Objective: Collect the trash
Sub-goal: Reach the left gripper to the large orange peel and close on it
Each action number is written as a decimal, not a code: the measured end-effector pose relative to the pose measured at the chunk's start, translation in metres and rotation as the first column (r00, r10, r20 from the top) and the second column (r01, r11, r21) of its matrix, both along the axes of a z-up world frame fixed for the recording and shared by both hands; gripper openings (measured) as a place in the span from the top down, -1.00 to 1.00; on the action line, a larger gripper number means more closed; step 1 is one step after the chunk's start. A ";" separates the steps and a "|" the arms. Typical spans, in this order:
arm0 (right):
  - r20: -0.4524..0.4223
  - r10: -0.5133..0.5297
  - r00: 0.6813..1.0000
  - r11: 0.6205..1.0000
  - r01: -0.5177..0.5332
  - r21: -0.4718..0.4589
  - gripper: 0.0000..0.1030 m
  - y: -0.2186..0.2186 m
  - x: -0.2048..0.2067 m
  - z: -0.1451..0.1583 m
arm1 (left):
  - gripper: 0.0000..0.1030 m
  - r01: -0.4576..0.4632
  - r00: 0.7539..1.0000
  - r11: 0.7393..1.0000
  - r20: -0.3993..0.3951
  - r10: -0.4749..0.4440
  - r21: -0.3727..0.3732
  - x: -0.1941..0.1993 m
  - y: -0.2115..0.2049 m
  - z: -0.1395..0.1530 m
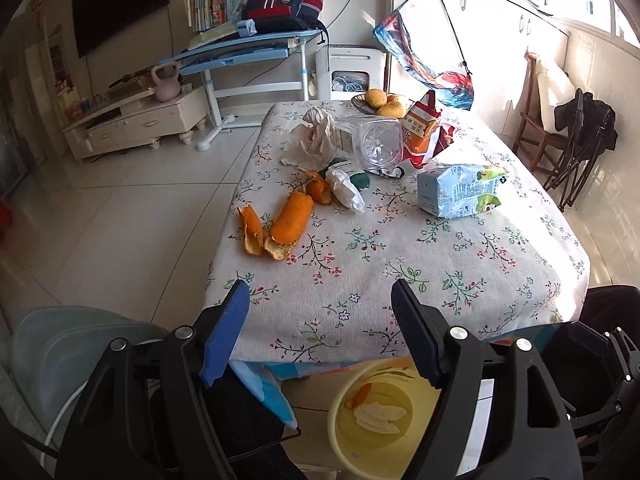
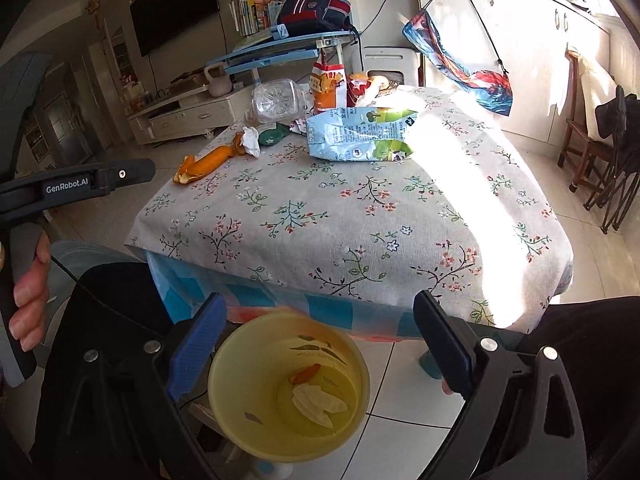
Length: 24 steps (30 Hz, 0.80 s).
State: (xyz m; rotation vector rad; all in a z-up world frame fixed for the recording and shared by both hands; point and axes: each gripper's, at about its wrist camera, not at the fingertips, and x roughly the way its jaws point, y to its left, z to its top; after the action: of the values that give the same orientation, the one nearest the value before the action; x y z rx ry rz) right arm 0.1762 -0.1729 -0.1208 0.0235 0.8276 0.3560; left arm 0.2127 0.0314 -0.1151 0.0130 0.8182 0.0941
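Observation:
A table with a floral cloth (image 1: 360,280) (image 2: 340,220) carries trash: orange peels (image 1: 280,220) (image 2: 204,164), crumpled white tissue (image 1: 344,190) (image 2: 251,141), a light blue carton (image 1: 460,190) (image 2: 360,134) on its side, a clear plastic bottle (image 1: 376,142) (image 2: 280,100), an orange snack bag (image 1: 420,128) (image 2: 330,86) and crumpled paper (image 1: 312,136). A yellow bin (image 1: 376,416) (image 2: 288,388) stands on the floor below the near table edge with a peel and white scraps inside. My left gripper (image 1: 320,328) is open and empty above the table's near edge. My right gripper (image 2: 320,344) is open and empty over the bin.
A bowl of oranges (image 1: 380,100) sits at the table's far end. A blue desk (image 1: 248,48) with a backpack, a white TV cabinet (image 1: 136,120) and a kettlebell stand behind. A wooden chair (image 1: 540,120) and folded black chair stand on the right. The left gripper's body (image 2: 80,184) shows in the right wrist view.

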 end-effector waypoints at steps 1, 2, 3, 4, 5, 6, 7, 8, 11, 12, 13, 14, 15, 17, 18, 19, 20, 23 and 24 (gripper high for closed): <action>0.001 -0.004 1.000 1.000 0.004 0.001 -0.76 -0.001 0.001 0.000 | -0.37 0.000 1.000 1.000 -0.003 0.000 0.003 0.008 0.001 -0.002; 0.001 -0.007 1.000 1.000 0.007 0.002 -0.76 -0.001 0.002 0.000 | -0.37 -0.001 1.000 1.000 -0.008 0.001 0.004 0.017 0.002 -0.004; 0.000 -0.011 1.000 1.000 0.011 0.002 -0.76 -0.002 0.002 -0.001 | -0.37 -0.003 1.000 1.000 -0.010 0.003 0.004 0.024 0.004 -0.006; 0.000 -0.014 1.000 1.000 0.014 0.002 -0.76 -0.002 0.003 -0.001 | -0.37 -0.004 1.000 1.000 -0.013 0.004 0.005 0.033 0.005 -0.008; 0.000 -0.017 1.000 1.000 0.017 0.003 -0.76 -0.002 0.004 -0.001 | -0.37 -0.006 1.000 1.000 -0.018 0.006 0.008 0.040 0.007 -0.010; -0.001 -0.020 1.000 1.000 0.020 0.003 -0.78 -0.002 0.005 -0.001 | -0.37 -0.007 1.000 1.000 -0.022 0.007 0.010 0.049 0.009 -0.013; -0.003 -0.022 1.000 1.000 0.022 0.004 -0.79 -0.003 0.005 -0.002 | -0.37 -0.005 1.000 1.000 -0.025 0.006 0.011 0.056 0.010 -0.016; -0.006 -0.024 1.000 1.000 0.024 0.005 -0.80 -0.003 0.007 -0.002 | -0.37 -0.004 1.000 1.000 -0.030 0.004 0.014 0.063 0.012 -0.018; -0.014 -0.025 1.000 1.000 0.025 0.003 -0.79 -0.002 0.010 -0.005 | -0.37 0.005 0.999 1.000 -0.050 -0.004 0.021 0.084 0.017 -0.027; -0.016 -0.024 1.000 1.000 0.024 0.002 -0.80 -0.001 0.011 -0.005 | -0.37 0.007 0.998 1.000 -0.056 -0.005 0.024 0.091 0.019 -0.030; -0.016 -0.023 1.000 1.000 0.023 0.000 -0.79 -0.001 0.011 -0.005 | -0.37 0.010 0.998 1.000 -0.062 -0.008 0.027 0.097 0.020 -0.032; -0.015 -0.022 1.000 1.000 0.022 -0.001 -0.79 0.000 0.012 -0.006 | -0.37 0.014 0.998 0.999 -0.067 -0.012 0.029 0.102 0.021 -0.035; -0.016 -0.021 1.000 1.000 0.020 -0.003 -0.80 0.001 0.012 -0.006 | -0.37 0.017 0.997 0.999 -0.070 -0.015 0.032 0.107 0.022 -0.036; -0.019 -0.017 1.000 1.000 0.016 -0.007 -0.80 0.002 0.013 -0.007 | -0.37 0.024 0.997 0.999 -0.077 -0.021 0.038 0.117 0.023 -0.040; -0.022 -0.014 1.000 1.000 0.014 -0.008 -0.80 0.003 0.014 -0.008 | -0.37 0.028 0.996 0.999 -0.081 -0.025 0.038 0.121 0.024 -0.042; -0.026 -0.013 1.000 1.000 0.012 -0.009 -0.80 0.004 0.015 -0.009 | -0.37 0.033 0.996 0.999 -0.083 -0.030 0.036 0.125 0.025 -0.043; -0.030 -0.011 0.999 1.000 0.011 -0.009 -0.79 0.004 0.016 -0.009 | -0.37 0.040 0.996 0.999 -0.084 -0.036 0.036 0.128 0.025 -0.045; -0.038 -0.010 0.999 1.000 0.010 -0.008 -0.80 0.006 0.017 -0.011 | -0.36 0.047 0.994 0.998 -0.100 -0.042 0.046 0.139 0.025 -0.051; -0.040 -0.010 0.999 1.000 0.009 -0.008 -0.79 0.006 0.017 -0.012 | -0.34 0.048 0.993 0.998 -0.107 -0.043 0.046 0.142 0.025 -0.054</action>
State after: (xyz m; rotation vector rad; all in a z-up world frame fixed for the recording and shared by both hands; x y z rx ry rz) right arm 0.1933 -0.1671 -0.1329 0.0274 0.8685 0.3442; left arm 0.3551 0.0565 -0.1691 0.0833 0.9211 0.0711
